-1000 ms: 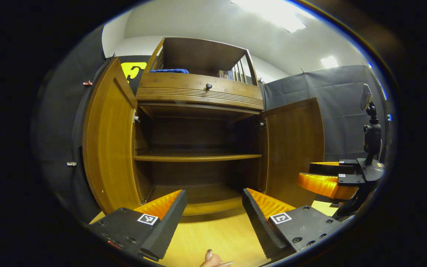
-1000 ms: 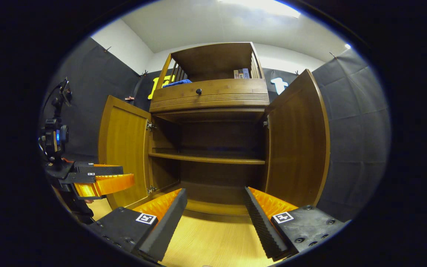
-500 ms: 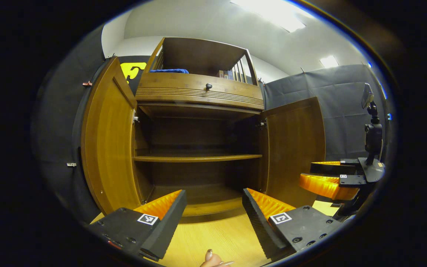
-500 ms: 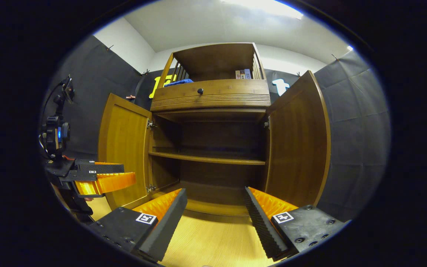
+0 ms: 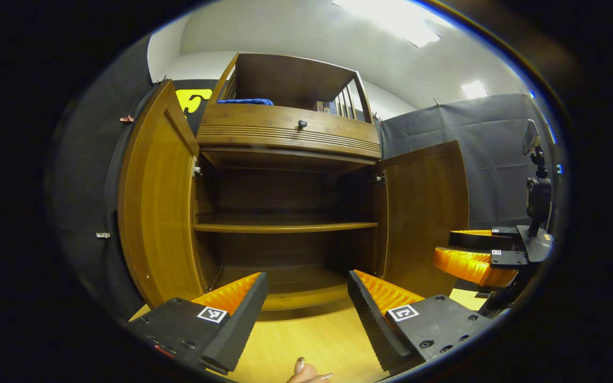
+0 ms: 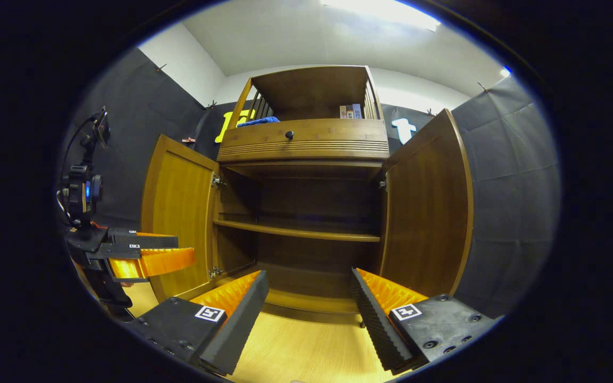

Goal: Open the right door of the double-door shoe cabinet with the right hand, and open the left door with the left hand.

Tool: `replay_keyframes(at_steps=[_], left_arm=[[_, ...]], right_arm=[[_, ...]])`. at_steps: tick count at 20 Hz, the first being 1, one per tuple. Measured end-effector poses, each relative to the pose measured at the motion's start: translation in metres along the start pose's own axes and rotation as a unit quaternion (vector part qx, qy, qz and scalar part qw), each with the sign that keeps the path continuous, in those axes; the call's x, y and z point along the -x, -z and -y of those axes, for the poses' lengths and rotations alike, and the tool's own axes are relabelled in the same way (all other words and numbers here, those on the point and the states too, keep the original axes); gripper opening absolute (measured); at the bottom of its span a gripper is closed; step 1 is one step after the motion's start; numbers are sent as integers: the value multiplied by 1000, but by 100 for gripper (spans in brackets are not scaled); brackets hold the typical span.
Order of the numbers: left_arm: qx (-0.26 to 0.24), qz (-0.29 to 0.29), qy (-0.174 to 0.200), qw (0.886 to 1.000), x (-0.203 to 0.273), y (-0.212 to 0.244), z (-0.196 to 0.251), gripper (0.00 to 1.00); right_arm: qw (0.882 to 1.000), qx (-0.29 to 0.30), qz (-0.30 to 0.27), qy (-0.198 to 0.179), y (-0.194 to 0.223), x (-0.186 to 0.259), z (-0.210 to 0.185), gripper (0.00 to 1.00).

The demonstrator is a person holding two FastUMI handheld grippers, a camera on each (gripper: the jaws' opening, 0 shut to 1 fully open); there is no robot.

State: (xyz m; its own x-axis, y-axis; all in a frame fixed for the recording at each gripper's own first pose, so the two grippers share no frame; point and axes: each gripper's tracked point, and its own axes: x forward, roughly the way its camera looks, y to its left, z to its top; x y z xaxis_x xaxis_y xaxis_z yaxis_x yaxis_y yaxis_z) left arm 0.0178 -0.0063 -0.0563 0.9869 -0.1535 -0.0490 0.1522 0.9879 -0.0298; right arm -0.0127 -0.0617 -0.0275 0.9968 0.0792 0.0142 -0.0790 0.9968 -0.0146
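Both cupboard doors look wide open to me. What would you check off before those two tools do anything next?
1. Left door swung open: ok.
2. Right door swung open: ok.
3. Left tool open, holding nothing: ok.
4. Right tool open, holding nothing: ok.
5. Both tools apart from the doors: ok.
6. Shelf inside free of things: ok for what shows; the dark back cannot tell.

Left claw [image 5: 306,298], right claw [image 6: 309,298] — both agape, empty.

Shoe cabinet [image 6: 306,159]: brown wood; left door [image 6: 179,218], right door [image 6: 426,213] both swung open.
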Motion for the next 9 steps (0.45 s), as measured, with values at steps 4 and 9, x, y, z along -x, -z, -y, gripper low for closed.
replay_keyframes(at_steps=[4, 9], left_arm=[[-8, -7, 4, 1000, 0, 4, 0, 94], [-8, -4, 7, 1000, 1, 4, 3, 94]], right_arm=[[1000, 2, -1, -1, 0, 1, -2, 98], [1000, 3, 1, -3, -2, 3, -4, 98]])
